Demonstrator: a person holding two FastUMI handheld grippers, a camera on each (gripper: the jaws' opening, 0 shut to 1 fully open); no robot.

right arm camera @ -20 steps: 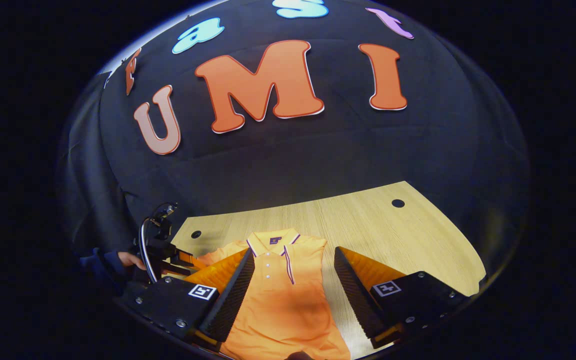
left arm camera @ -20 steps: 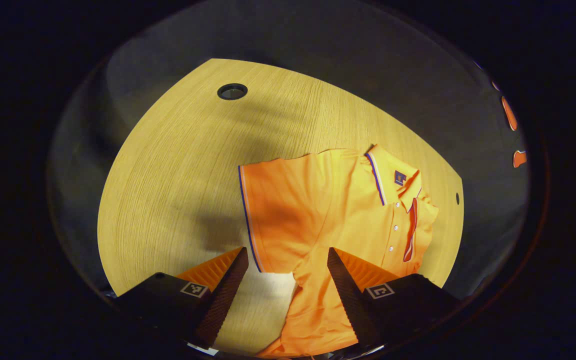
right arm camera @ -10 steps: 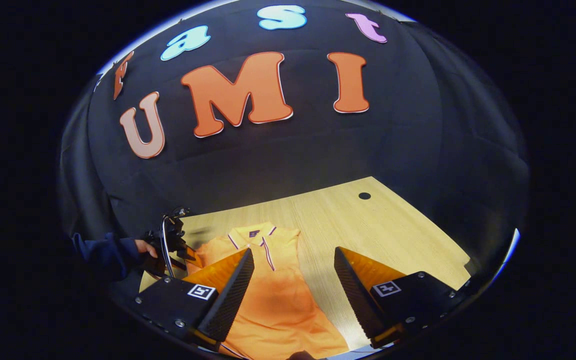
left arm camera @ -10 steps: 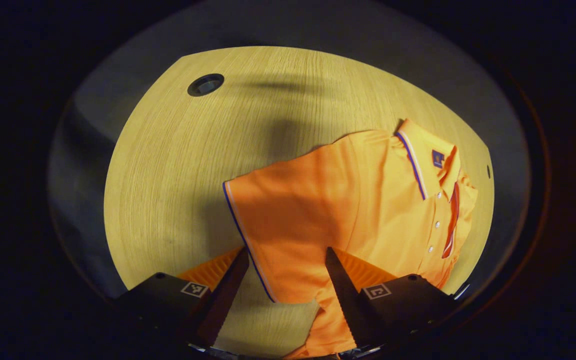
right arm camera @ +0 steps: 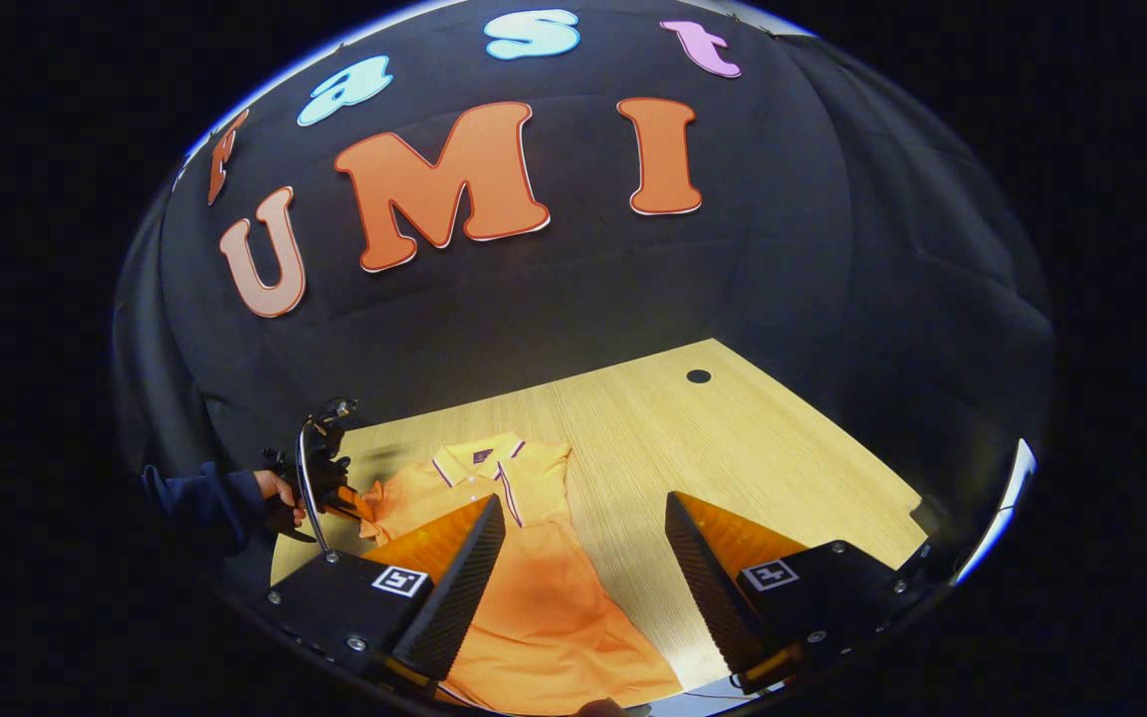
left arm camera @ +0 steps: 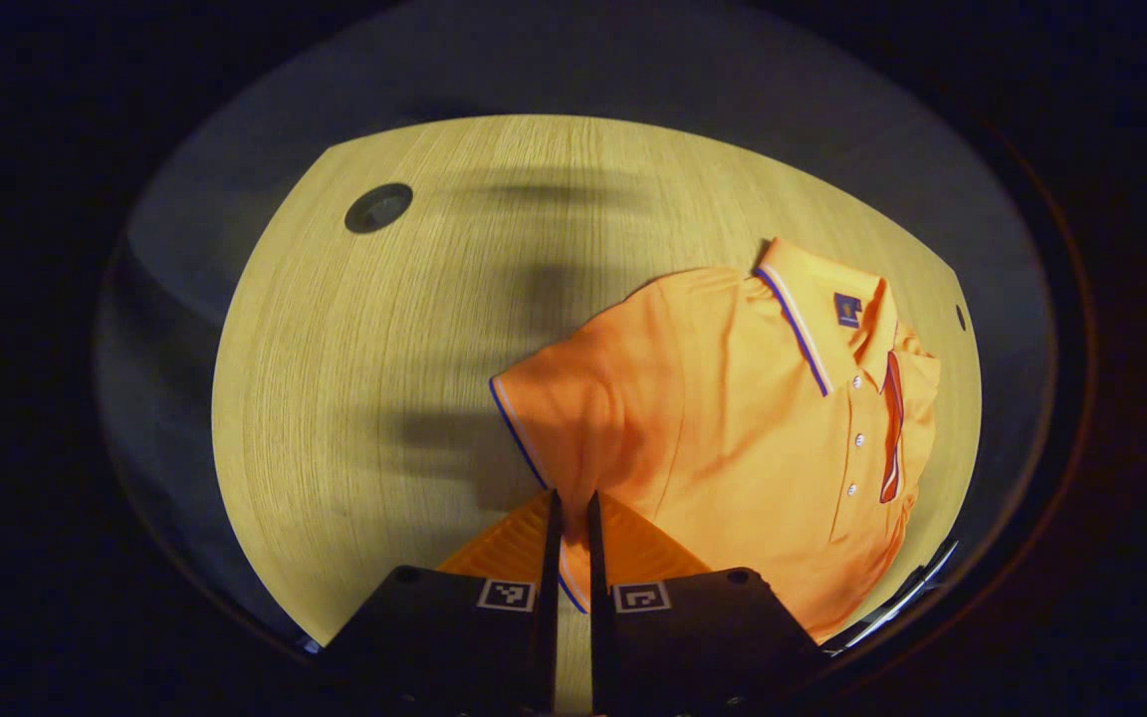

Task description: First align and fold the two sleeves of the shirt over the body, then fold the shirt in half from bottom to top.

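Orange knit: the shirt point(left arm camera: 733, 428) is laid flat on the pale wooden worktop point(left arm camera: 384, 329), collar away from the person, buttoned placket up.
Far side of the shirt: in the left gripper view the edge beyond the placket looks already turned in over the body; this is judged, not certain.
Near sleeve: the sleeve point(left arm camera: 559, 408), edged with a dark and white stripe, is spread out to the side of the body and is not yet folded.
Left gripper: the left gripper point(left arm camera: 571, 518) is set at the sleeve's cuff edge; its jaws are pressed almost together with the striped hem caught between them, so a pinch on the sleeve is judged.
Right gripper: the right gripper point(right arm camera: 583, 558) is held above the lower body of the shirt, jaws spread wide, nothing between them.
Also seen: in the right gripper view the other gripper and the hand point(right arm camera: 275, 490) holding it are seen at the shirt's left sleeve.
Handling: the fabric is judged light, soft and limp; it is expected to sag and crease when lifted, and to drag the body along if pulled low.
Where to hold: the cuff hem is judged the best hold, since the doubled edge gives the jaws more to bite.
Step in hand: the sleeve is to be carried over the body.
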